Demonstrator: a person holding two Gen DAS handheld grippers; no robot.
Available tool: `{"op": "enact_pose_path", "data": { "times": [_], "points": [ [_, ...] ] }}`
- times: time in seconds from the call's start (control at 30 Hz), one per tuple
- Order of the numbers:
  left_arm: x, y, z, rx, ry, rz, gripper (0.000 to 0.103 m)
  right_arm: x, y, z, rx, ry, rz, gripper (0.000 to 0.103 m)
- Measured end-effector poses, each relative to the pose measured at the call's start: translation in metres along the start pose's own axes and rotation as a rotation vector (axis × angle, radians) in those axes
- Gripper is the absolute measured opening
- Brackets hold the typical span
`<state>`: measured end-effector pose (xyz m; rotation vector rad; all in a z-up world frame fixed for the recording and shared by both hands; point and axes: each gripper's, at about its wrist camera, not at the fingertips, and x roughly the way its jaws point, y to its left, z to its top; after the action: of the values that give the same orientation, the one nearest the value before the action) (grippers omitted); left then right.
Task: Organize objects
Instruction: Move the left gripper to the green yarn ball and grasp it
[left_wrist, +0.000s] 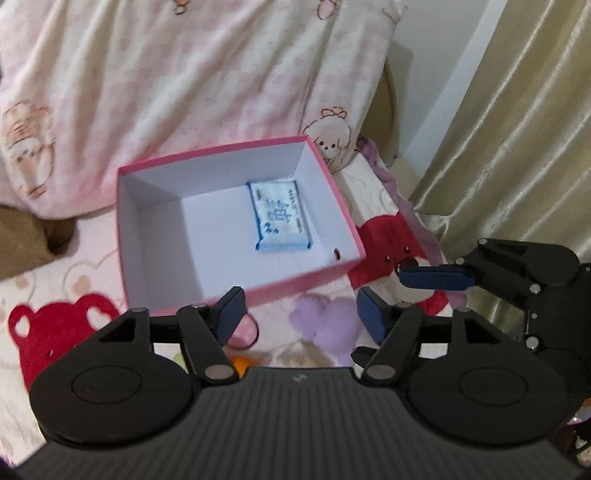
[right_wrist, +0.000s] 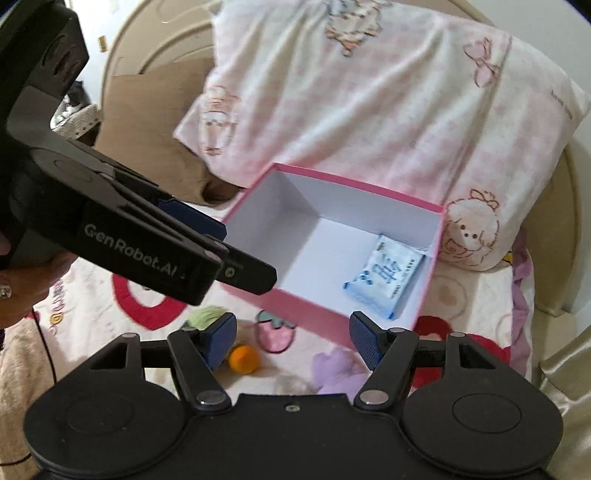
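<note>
An open pink box (left_wrist: 343, 206) with a white inside sits tilted on the bed, and a blue-and-white tissue pack (left_wrist: 280, 218) lies flat in its right end. My left gripper (left_wrist: 301, 310) hovers open above the box's near wall with nothing between its fingers. In the right wrist view the same box (right_wrist: 369, 188) and pack (right_wrist: 384, 277) lie ahead, with my right gripper (right_wrist: 293, 334) open and empty over the near wall. A small orange ball (right_wrist: 243, 360) rests on the blanket by its left finger. A pale green fluffy thing (right_wrist: 205, 317) lies beside the ball.
A pink-and-cream pillow (right_wrist: 369, 103) leans behind the box, with a brown cushion (right_wrist: 155, 122) to its left. Gold curtains (left_wrist: 517, 129) hang at the right. The patterned blanket (left_wrist: 55, 325) covers the bed. A hand (right_wrist: 22, 288) holds the left gripper's body.
</note>
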<state>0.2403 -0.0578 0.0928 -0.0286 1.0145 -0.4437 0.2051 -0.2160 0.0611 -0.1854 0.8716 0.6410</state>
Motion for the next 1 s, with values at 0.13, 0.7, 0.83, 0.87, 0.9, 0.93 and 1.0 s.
{"op": "enact_pose_path", "data": {
  "times": [0.13, 0.7, 0.83, 0.87, 0.9, 0.93, 1.0],
  "points": [
    [-0.016, 0.001, -0.025, 0.022, -0.022, 0.024, 0.071, -0.004, 0.022, -0.014, 0.042, -0.008, 0.073, 0.074],
    [0.021, 0.074, -0.105, -0.062, 0.021, 0.022, 0.074, 0.07, 0.079, -0.054, 0.092, 0.038, 0.175, 0.079],
    [0.036, 0.091, -0.11, -0.109, 0.041, 0.025, 0.074, 0.094, 0.086, -0.058, 0.087, 0.064, 0.166, 0.081],
    [0.04, 0.095, -0.111, -0.113, 0.044, 0.03, 0.074, 0.099, 0.087, -0.059, 0.088, 0.071, 0.168, 0.082],
    [0.043, 0.098, -0.112, -0.121, 0.049, 0.031, 0.074, 0.104, 0.087, -0.059, 0.094, 0.078, 0.172, 0.082],
    [0.047, 0.101, -0.113, -0.127, 0.054, 0.029, 0.074, 0.112, 0.087, -0.059, 0.106, 0.085, 0.177, 0.083],
    [0.055, 0.107, -0.114, -0.143, 0.068, 0.034, 0.074, 0.125, 0.088, -0.061, 0.124, 0.095, 0.179, 0.084]
  ]
}}
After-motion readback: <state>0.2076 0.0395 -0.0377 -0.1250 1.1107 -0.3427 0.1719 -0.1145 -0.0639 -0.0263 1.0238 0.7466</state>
